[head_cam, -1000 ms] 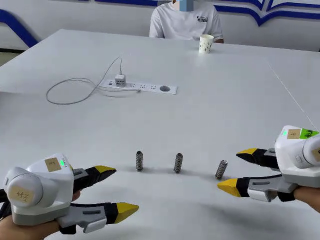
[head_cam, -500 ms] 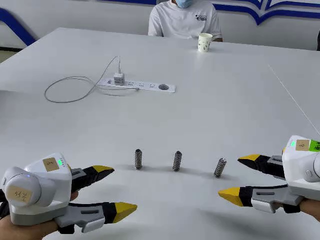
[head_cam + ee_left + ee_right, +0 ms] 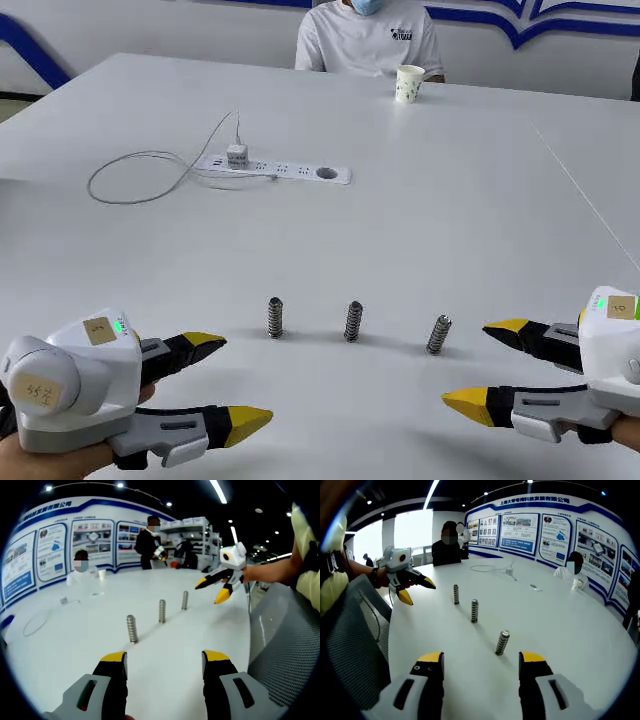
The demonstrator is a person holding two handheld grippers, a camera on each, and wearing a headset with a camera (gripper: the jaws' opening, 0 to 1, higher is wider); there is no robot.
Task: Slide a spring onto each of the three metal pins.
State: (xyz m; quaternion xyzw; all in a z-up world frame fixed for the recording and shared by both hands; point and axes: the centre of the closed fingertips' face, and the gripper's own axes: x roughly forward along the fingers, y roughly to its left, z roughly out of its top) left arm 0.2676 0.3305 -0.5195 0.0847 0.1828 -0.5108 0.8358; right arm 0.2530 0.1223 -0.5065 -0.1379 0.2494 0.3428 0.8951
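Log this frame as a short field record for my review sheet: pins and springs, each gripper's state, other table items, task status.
pins: three small metal pins in a row on the white table: left pin, middle pin, right pin
springs: a coiled steel spring appears to sit on each pin; right pin leans
left gripper: open, empty, yellow-tipped fingers apart, left of the row
right gripper: open, empty, right of the row
far side: white power strip, paper cup, seated person in a white shirt
task status: appears done

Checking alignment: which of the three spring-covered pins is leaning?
The rightmost pin, nearest the right hand-held gripper, tilts; the middle pin and left pin stand upright.
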